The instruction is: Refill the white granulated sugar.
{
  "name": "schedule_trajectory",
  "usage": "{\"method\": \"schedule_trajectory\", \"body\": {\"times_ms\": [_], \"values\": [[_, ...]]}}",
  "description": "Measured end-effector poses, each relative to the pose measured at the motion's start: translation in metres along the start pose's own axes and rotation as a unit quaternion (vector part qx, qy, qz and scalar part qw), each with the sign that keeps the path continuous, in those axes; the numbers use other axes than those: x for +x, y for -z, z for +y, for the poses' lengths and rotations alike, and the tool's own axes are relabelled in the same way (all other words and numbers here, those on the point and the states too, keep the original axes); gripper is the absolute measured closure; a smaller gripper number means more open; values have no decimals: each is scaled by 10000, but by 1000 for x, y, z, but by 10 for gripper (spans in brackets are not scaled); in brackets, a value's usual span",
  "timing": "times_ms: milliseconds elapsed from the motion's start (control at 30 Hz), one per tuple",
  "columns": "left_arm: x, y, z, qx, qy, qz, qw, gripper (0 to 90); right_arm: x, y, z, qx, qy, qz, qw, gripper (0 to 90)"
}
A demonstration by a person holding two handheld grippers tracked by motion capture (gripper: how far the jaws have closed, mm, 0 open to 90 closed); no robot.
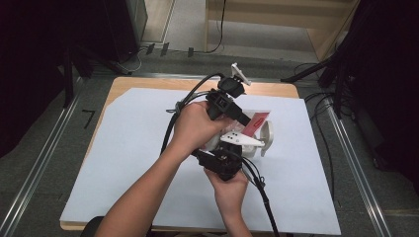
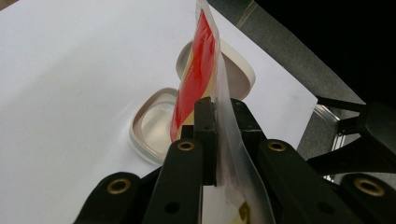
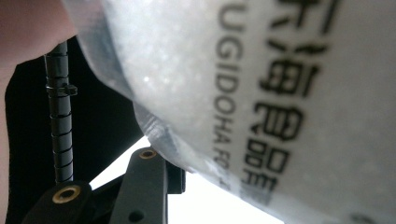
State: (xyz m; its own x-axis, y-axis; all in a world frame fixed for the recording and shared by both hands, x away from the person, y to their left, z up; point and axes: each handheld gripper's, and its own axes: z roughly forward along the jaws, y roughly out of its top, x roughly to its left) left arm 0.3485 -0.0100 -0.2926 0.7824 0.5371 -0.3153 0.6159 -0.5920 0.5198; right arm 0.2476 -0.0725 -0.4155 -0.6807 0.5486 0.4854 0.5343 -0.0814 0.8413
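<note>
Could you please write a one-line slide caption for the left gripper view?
Left gripper clamps a clear red-marked plastic bag edge-on above two shallow white containers on the white table.

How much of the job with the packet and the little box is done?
Done: the box lies open on the white sheet, its lid beside it. In hand: the left tongs pinch the packet upright above the box, and the right tongs are at the packet's other part. Left, probably: opening the packet or getting it into the box, then putting the lid on.
</note>
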Motion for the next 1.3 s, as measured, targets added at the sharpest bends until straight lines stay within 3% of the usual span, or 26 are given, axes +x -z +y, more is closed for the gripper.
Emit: {"method": "schedule_trajectory", "body": {"times_ms": [167, 633, 1300], "values": [[0, 2, 1, 39, 18, 51, 10000, 842, 1, 1, 2, 34, -55, 106, 9999, 640], [3, 3, 2, 30, 134, -75, 9999, 834, 3, 2, 6, 152, -98, 189, 9997, 638], [-5, 10, 0, 58, -118, 114, 9998, 831, 7, 0, 5, 4, -15, 283, 9996, 638]]}}
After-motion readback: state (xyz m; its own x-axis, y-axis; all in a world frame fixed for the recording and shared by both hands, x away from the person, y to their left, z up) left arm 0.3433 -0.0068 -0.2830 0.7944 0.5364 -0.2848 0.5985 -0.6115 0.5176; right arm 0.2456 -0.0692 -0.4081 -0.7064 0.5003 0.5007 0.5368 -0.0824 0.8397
